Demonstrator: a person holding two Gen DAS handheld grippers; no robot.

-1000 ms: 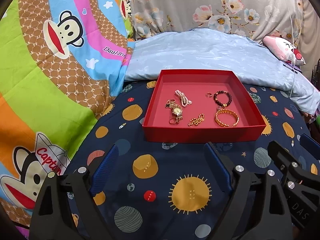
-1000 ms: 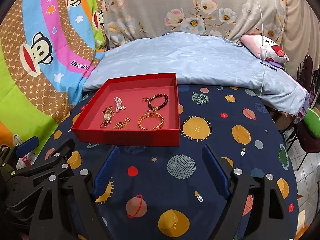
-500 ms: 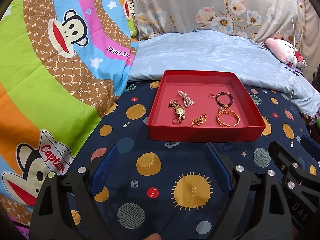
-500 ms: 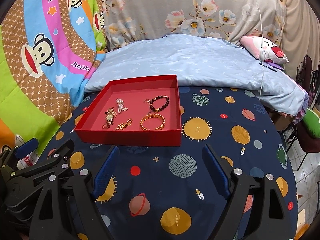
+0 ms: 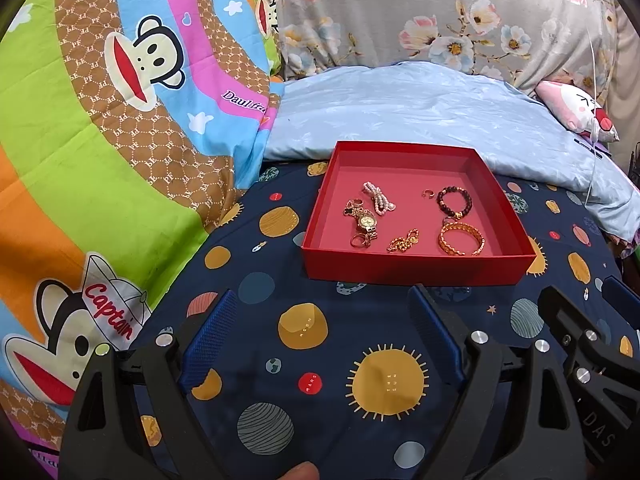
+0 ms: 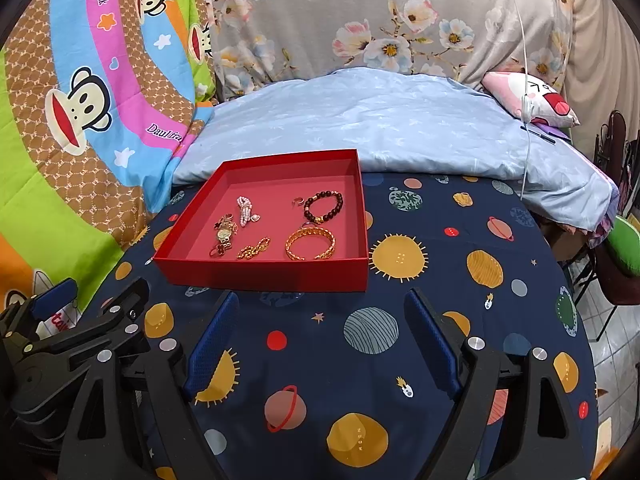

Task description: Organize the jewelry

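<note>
A shallow red tray (image 5: 416, 268) (image 6: 264, 274) sits on a navy planet-print cloth. In it lie a gold watch (image 5: 366, 222) (image 6: 223, 235), a pearl bracelet (image 5: 378, 198) (image 6: 245, 209), a dark bead bracelet (image 5: 454, 202) (image 6: 323, 207), a gold bangle (image 5: 460, 239) (image 6: 309, 243), a gold chain (image 5: 403, 241) (image 6: 253, 249) and a small ring (image 5: 428, 193) (image 6: 298, 201). My left gripper (image 5: 322, 334) is open and empty, in front of the tray. My right gripper (image 6: 320, 334) is open and empty, in front of the tray's right corner.
A pale blue quilt (image 5: 420, 120) (image 6: 380, 128) lies behind the tray. A monkey-print blanket (image 5: 100, 140) (image 6: 80, 100) rises on the left. A pink plush (image 6: 536, 98) and a white cable (image 6: 524, 80) are at the back right. The cloth's edge drops off at right (image 6: 580, 340).
Both grippers have drawn back slightly from the tray and stayed open. The jewelry in the tray has not moved.
</note>
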